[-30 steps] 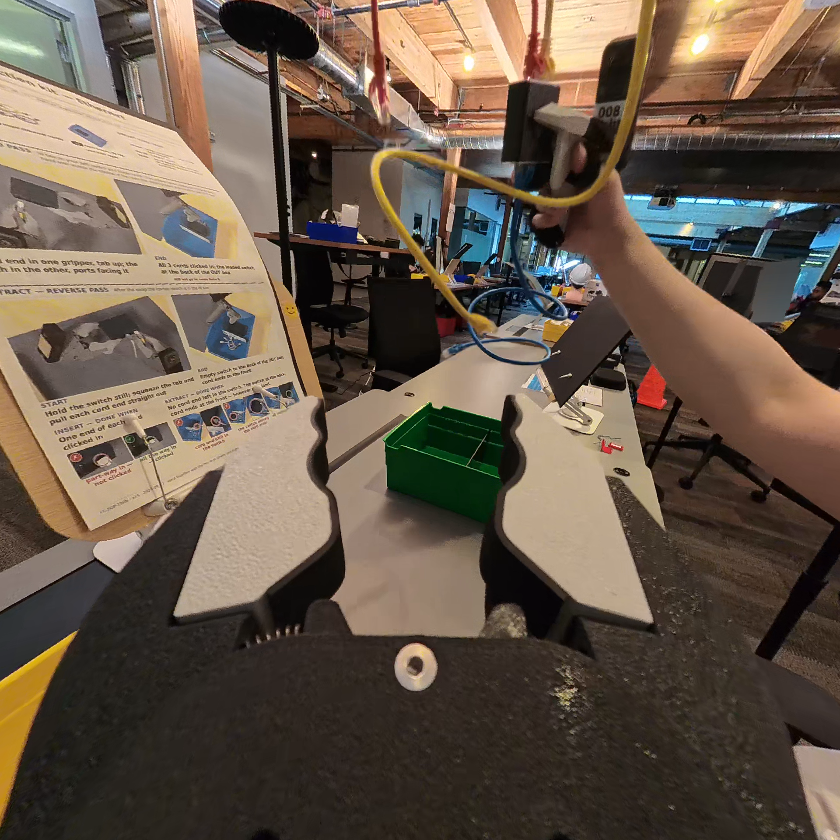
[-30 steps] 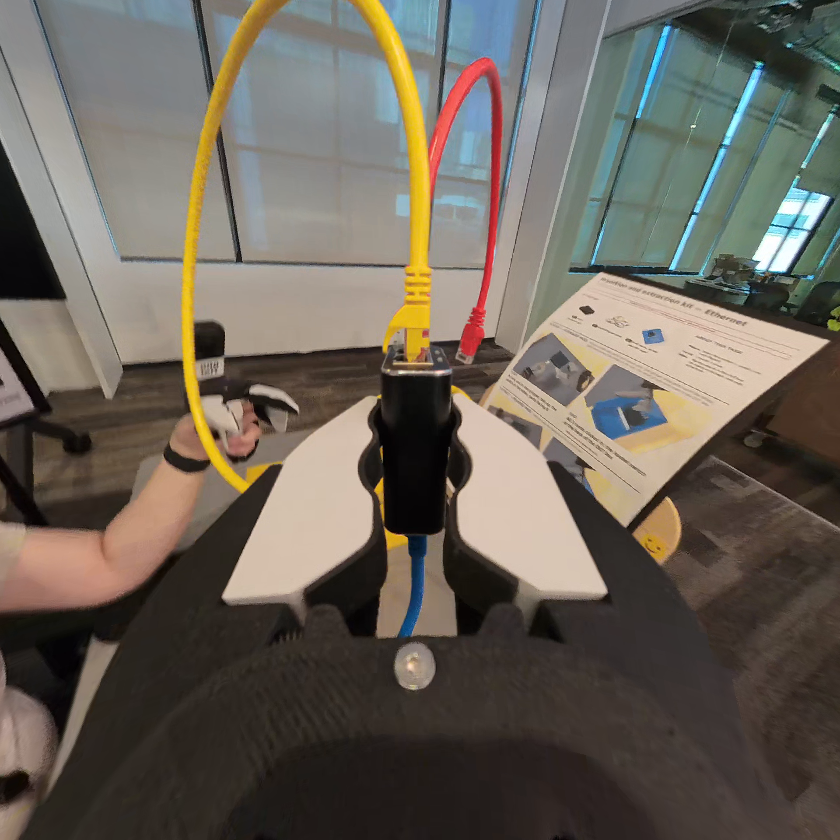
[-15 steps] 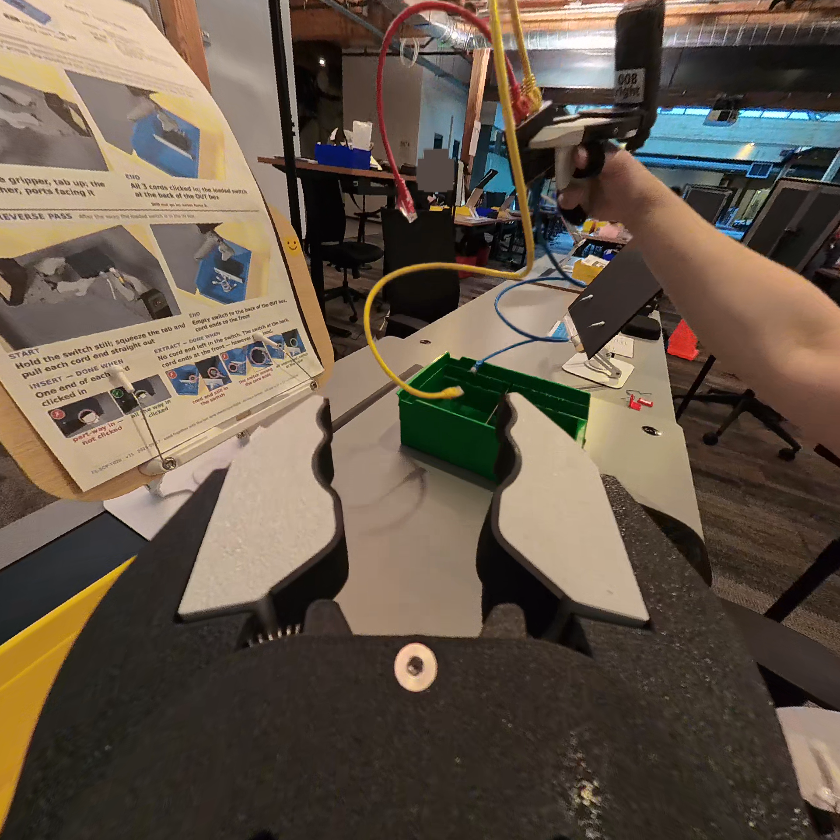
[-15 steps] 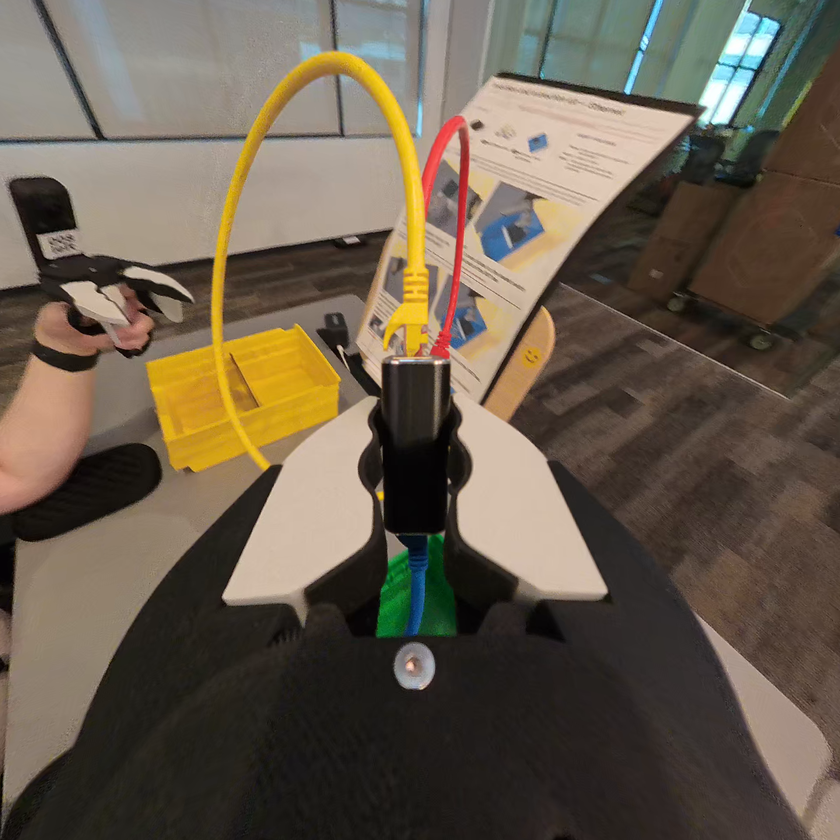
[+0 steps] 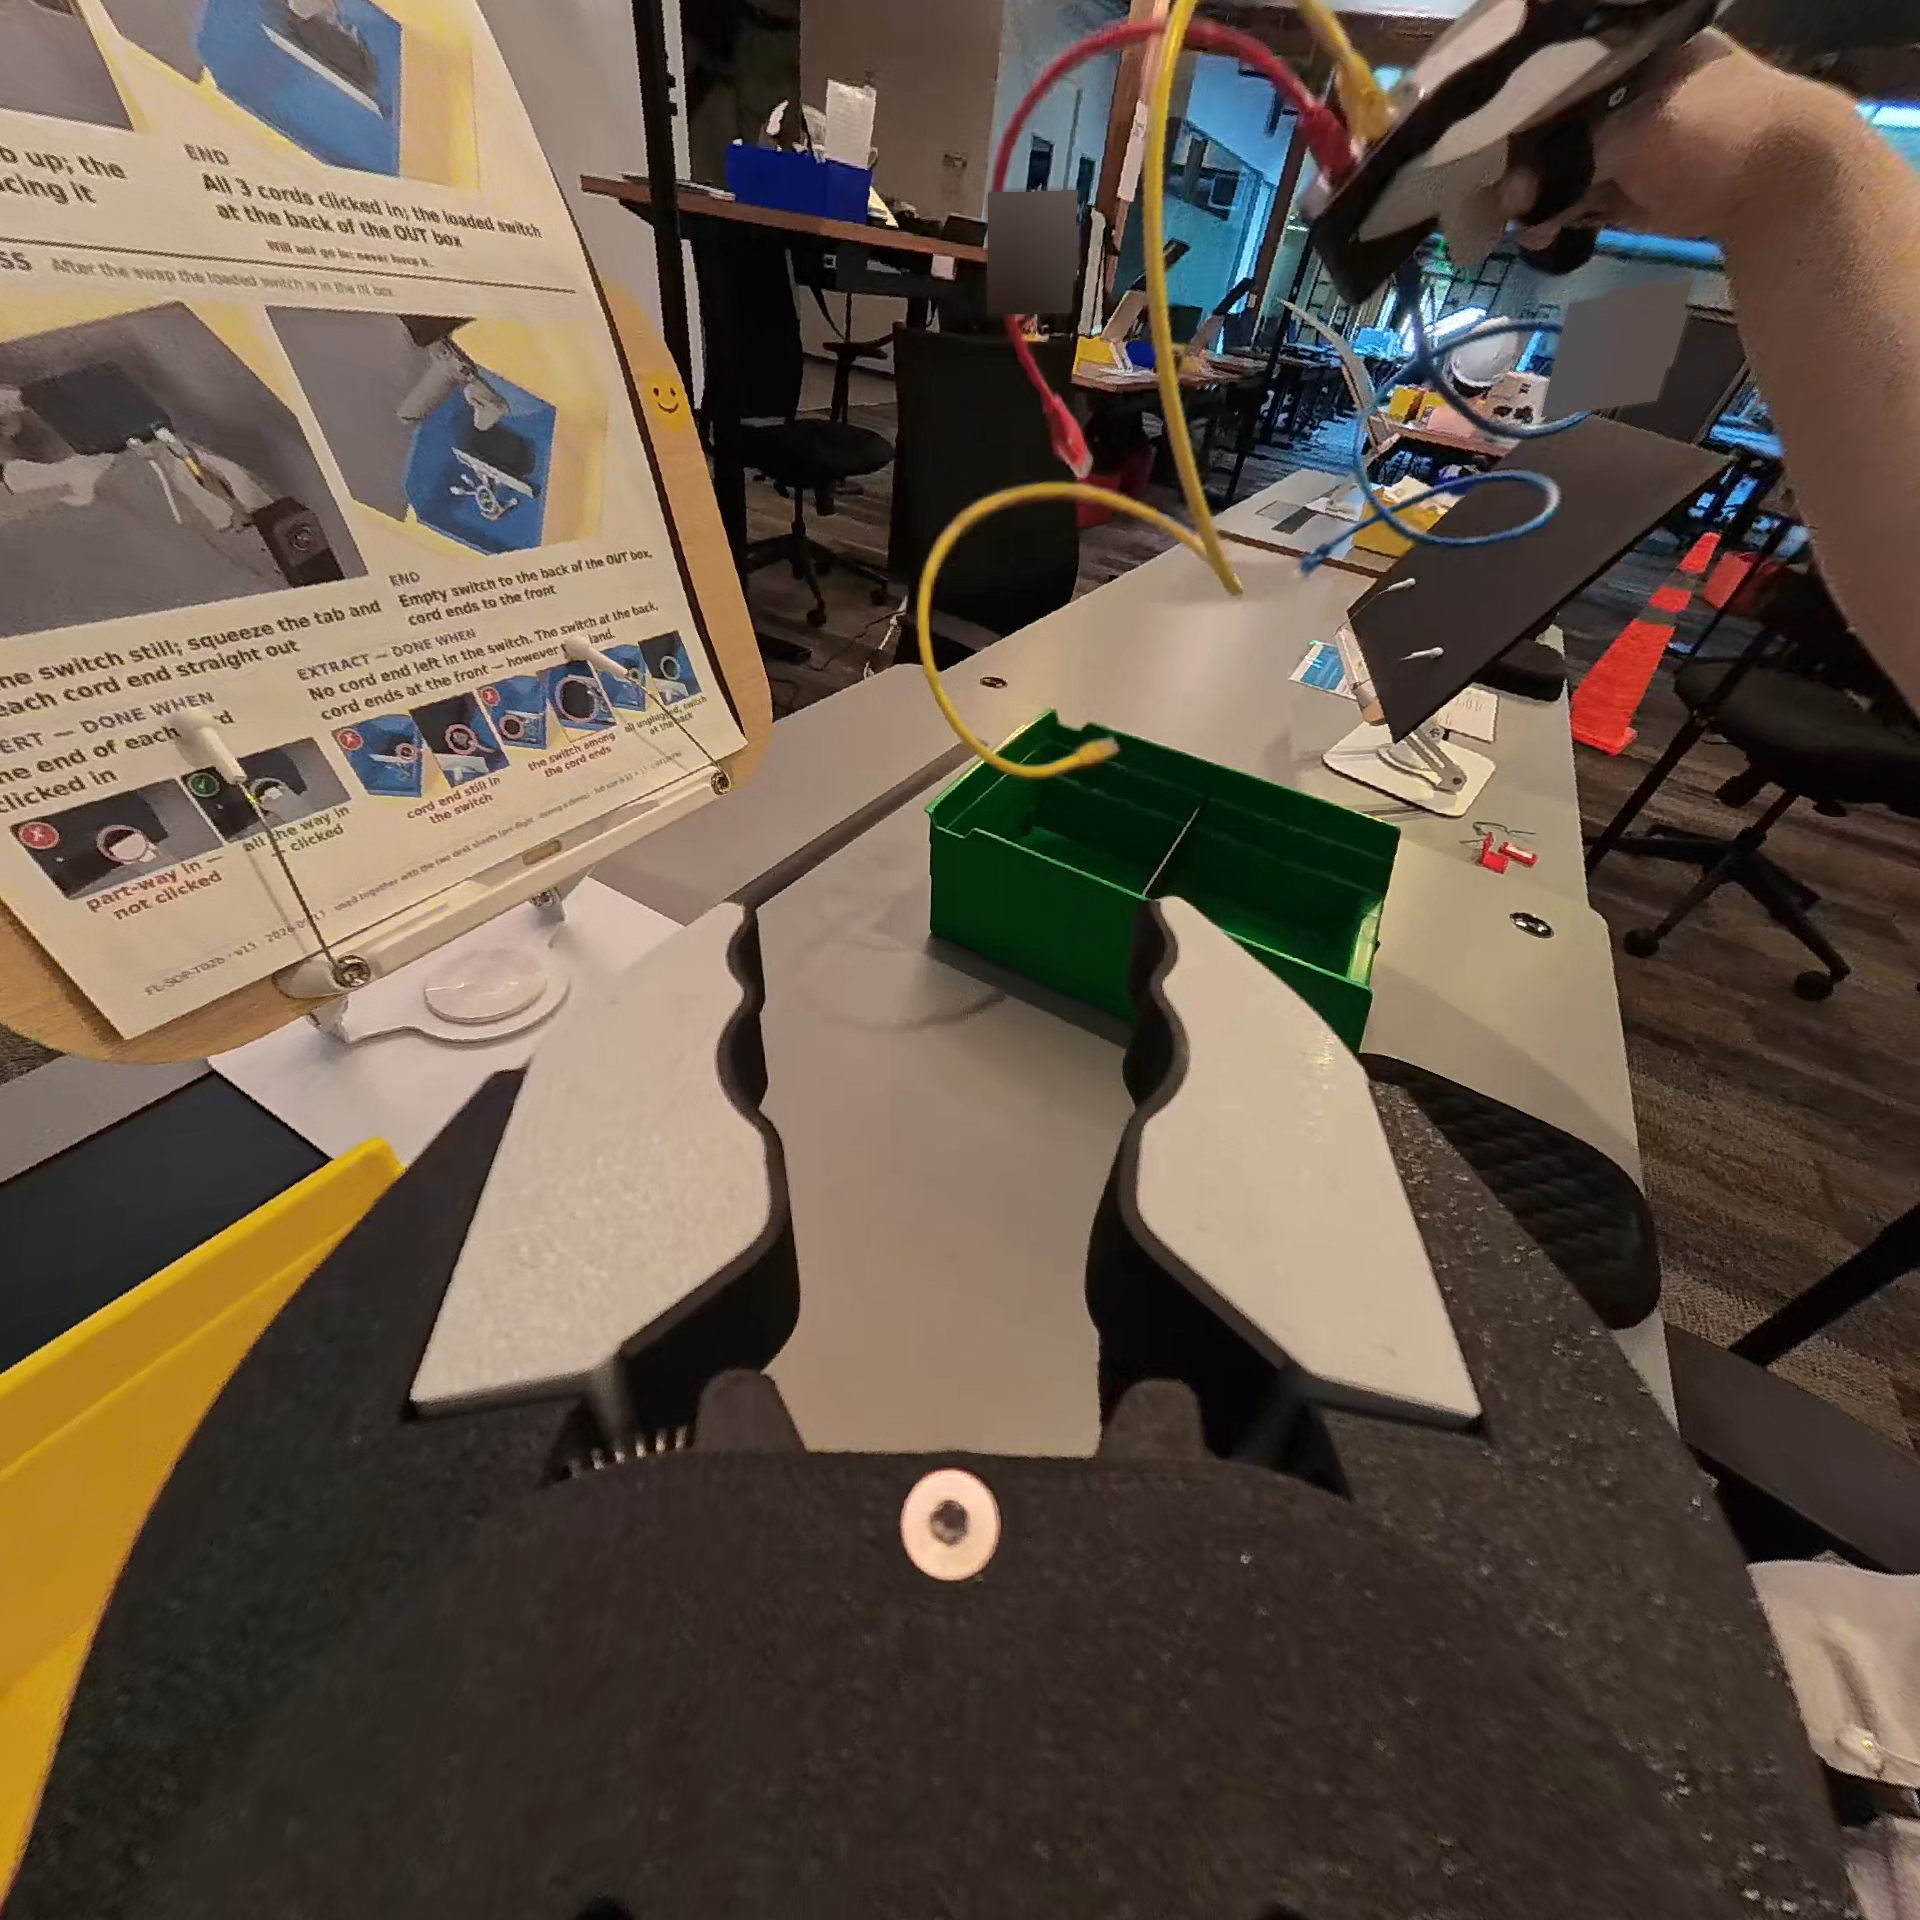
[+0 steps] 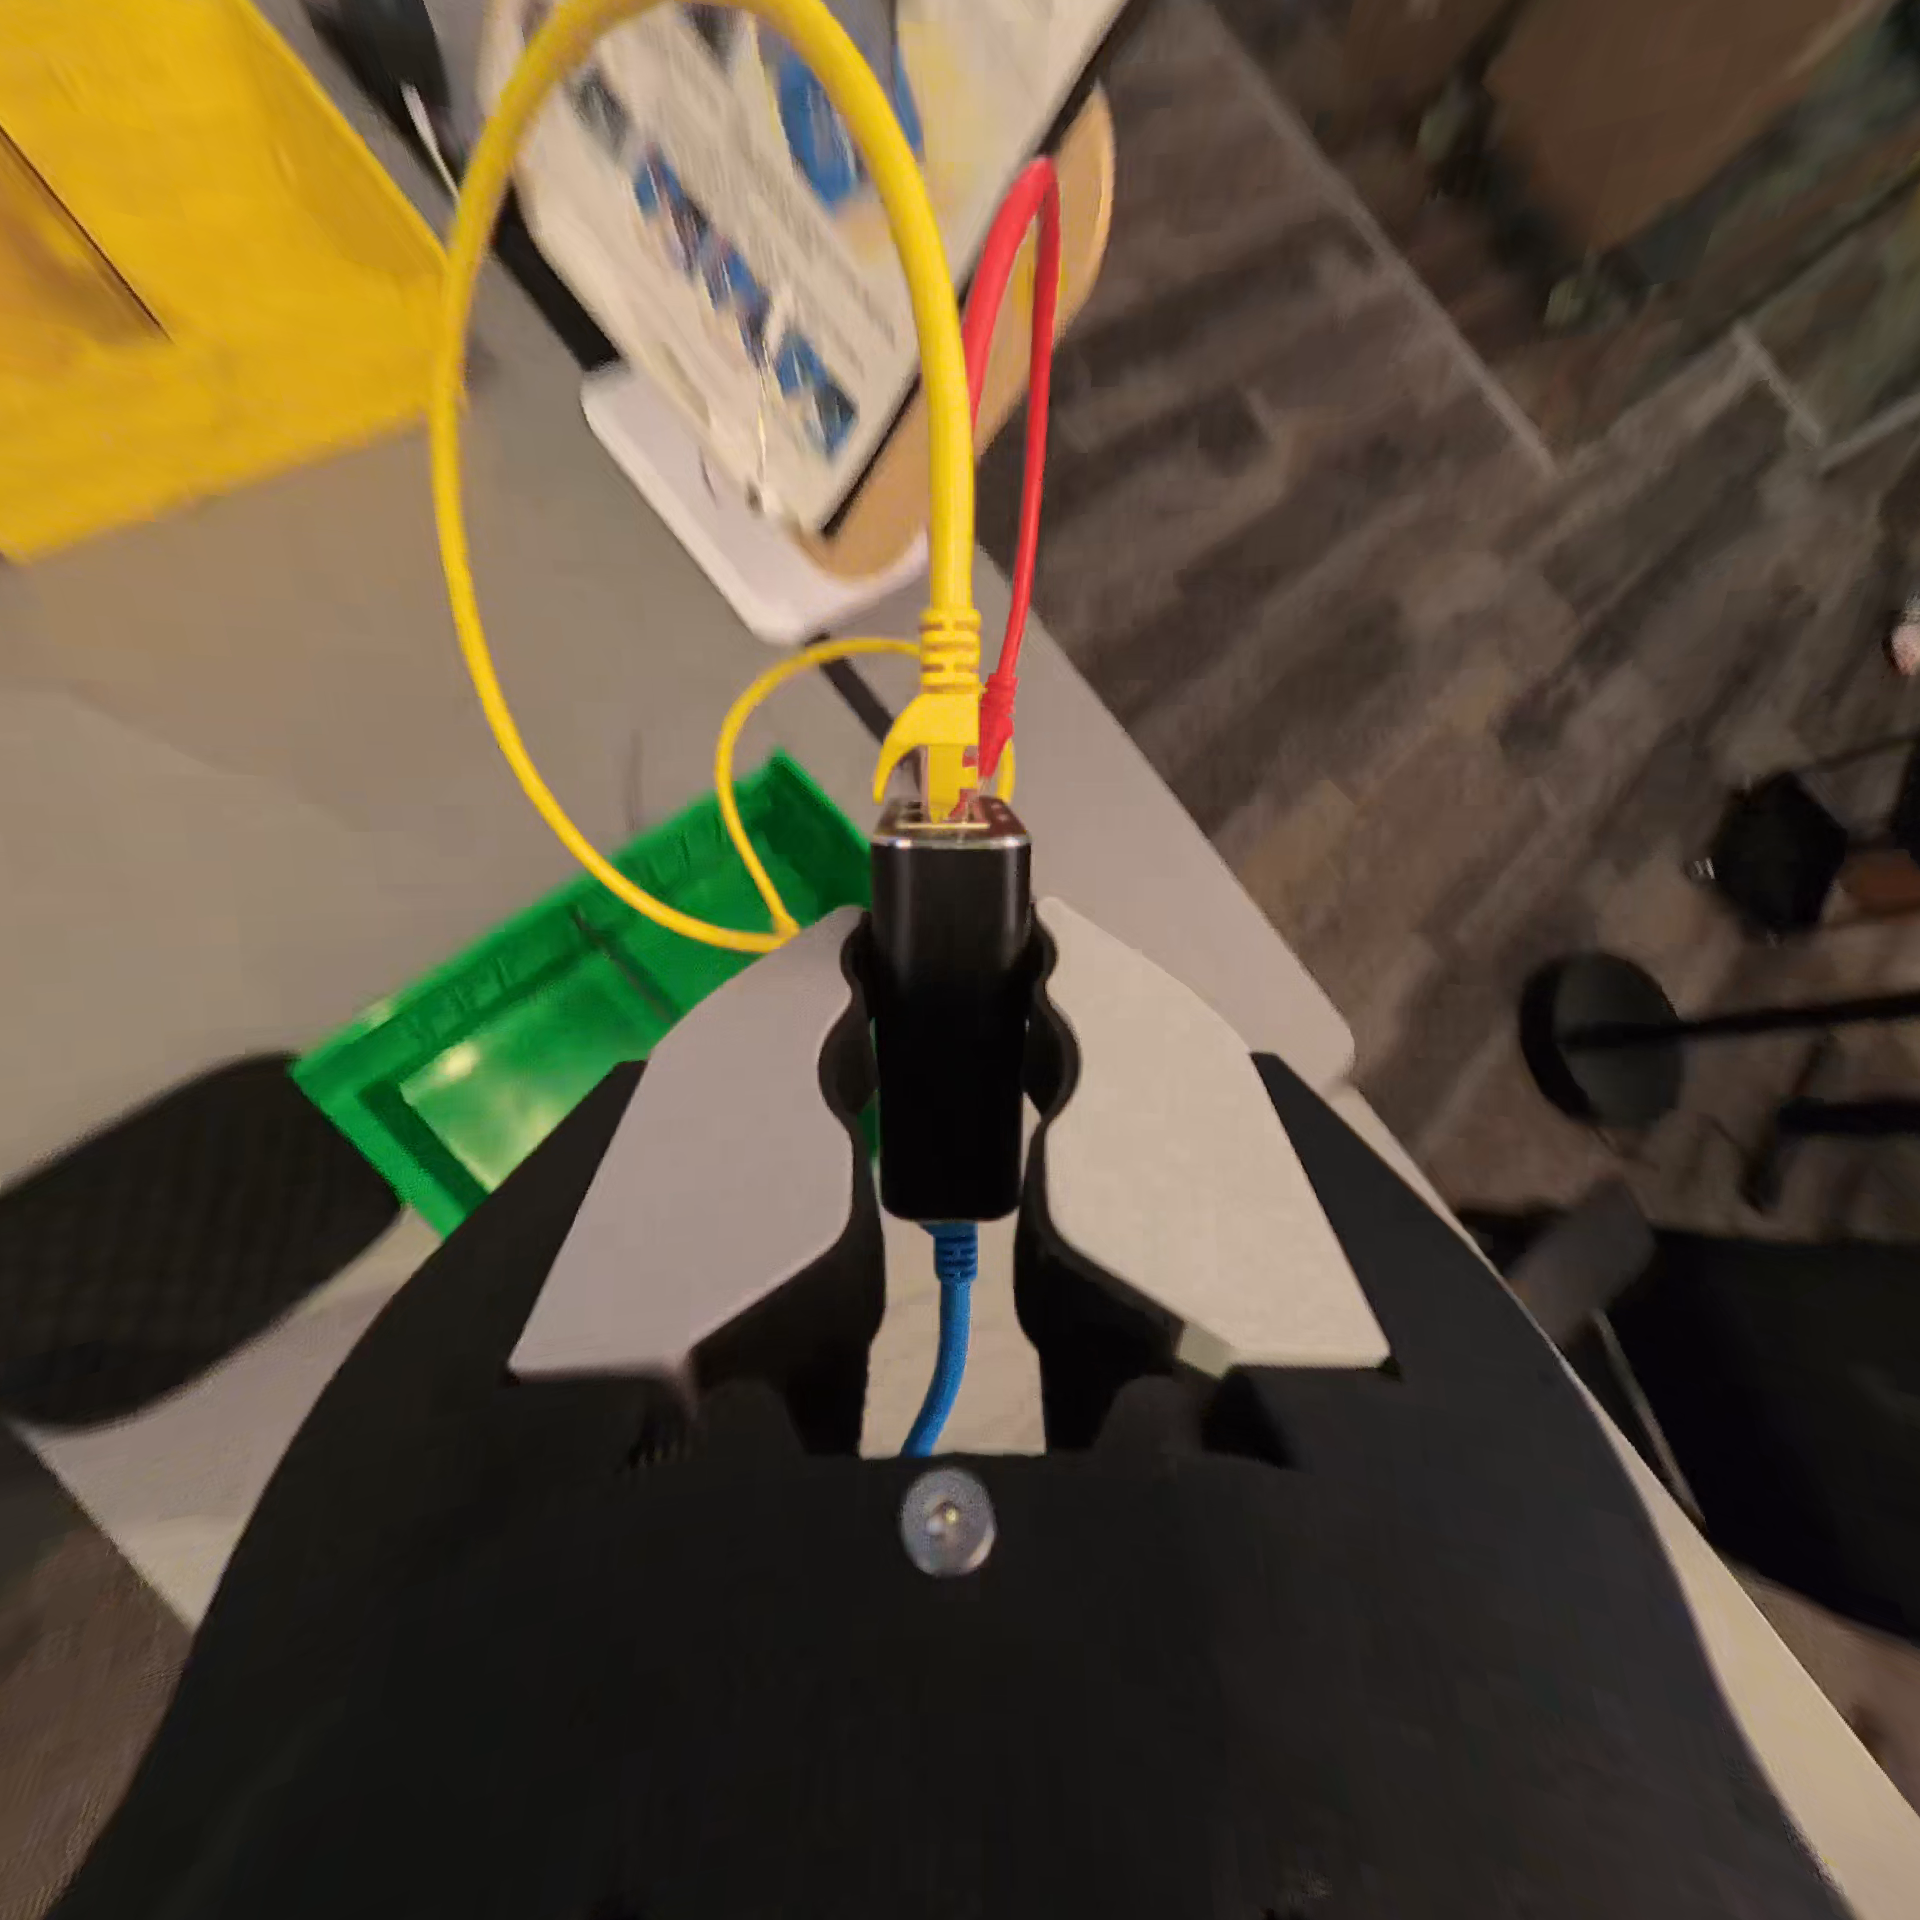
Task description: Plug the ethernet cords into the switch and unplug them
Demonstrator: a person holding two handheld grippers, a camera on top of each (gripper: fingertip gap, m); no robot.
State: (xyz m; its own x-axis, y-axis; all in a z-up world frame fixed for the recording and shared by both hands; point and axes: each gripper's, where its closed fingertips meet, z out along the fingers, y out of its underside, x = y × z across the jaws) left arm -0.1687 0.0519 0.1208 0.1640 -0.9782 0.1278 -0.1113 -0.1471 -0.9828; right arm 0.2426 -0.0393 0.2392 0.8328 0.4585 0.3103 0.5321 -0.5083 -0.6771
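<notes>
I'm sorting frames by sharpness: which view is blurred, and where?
Right wrist view: the yellow plastic bin, printed instruction board and floor are motion-smeared, while the black rectangular switch stays sharp. Left wrist view: mostly crisp, the green plastic bin clear; wide-angle bending at the edges.

At the centre of the frame the right tool (image 6: pixel 951 997) clamps a black box-shaped network switch (image 6: pixel 951 1023), both pale fingers (image 6: pixel 1164 1101) pressed against its sides. A yellow ethernet cord (image 6: pixel 940 416) and a thin red ethernet cord (image 6: pixel 1023 436) rise from its upper end, the yellow looping to the upper left, while a blue ethernet cord (image 6: pixel 945 1340) leaves its lower end. On the grey bench (image 6: pixel 208 748) a green plastic bin (image 6: pixel 540 997) sits left of centre and a yellow plastic bin (image 6: pixel 177 281) fills the upper left corner.
</notes>
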